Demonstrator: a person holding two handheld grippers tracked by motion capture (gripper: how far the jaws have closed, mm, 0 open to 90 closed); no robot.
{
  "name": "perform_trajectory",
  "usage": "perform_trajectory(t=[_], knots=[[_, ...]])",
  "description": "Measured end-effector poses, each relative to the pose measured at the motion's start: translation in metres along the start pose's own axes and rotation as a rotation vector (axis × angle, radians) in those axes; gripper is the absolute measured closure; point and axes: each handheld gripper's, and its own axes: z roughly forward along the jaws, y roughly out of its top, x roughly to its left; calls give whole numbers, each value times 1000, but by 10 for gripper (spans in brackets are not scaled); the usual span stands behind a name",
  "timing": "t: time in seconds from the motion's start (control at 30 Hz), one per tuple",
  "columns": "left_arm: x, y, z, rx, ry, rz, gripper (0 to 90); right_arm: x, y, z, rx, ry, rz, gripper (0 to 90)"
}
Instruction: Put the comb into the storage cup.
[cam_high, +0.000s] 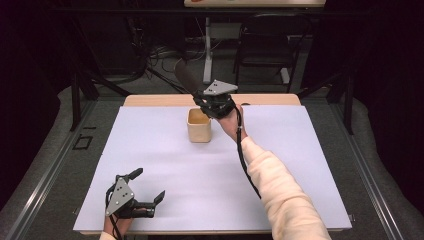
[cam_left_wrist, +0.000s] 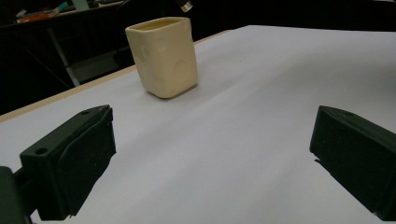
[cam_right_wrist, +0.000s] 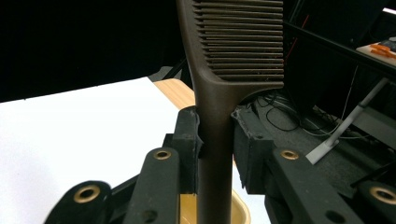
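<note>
Grippers sit on either side of the cream cup (cam_high: 199, 125), which serves as the landmark on the white table cover (cam_high: 165, 160).

Well to the near left of the cup, close to the table's front edge, the left gripper (cam_high: 149, 186) lies low over the cover in the person's left hand (cam_high: 117, 225). Its jaws stand wide apart with nothing between them. The left gripper view looks between the two black pads (cam_left_wrist: 79, 163) across bare cover to the cup (cam_left_wrist: 163, 56), which stands upright and well apart from them, its side marked with round dimples.

The cup itself stands near the far edge of the cover, about midway across it, open mouth upward.

Just to the right of the cup and above its rim, the right gripper (cam_high: 212, 106) is held up by the person's right hand (cam_high: 231, 122), whose cream sleeve (cam_high: 280, 195) runs back to the near right. Its jaws are closed most of the way, pressing on the handle of a dark brown comb (cam_right_wrist: 219, 93). In the right gripper view the handle runs straight up between the pads, the teeth fan out above them, and the cup's yellowish rim (cam_right_wrist: 236, 210) shows directly beneath the gripper. In the high view the comb (cam_high: 187, 77) slants up and to the left, away from the cup, toward the dark floor beyond the table.
</note>
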Motion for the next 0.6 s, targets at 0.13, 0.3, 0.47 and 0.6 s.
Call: perform_trajectory(t=[0.13,0.3,0.47,0.6], knots=[[0,0,0,0,1,-1,3,1,1,1,-6,0,-1,727],[0,0,0,0,-1,-1,3,1,1,3,-18,-4,-4,727],[0,0,0,0,-1,-2,3,2,1,4,-27,-3,-8,727],[0,0,0,1,0,0,3,3,2,6,-35,-3,-9,727]])
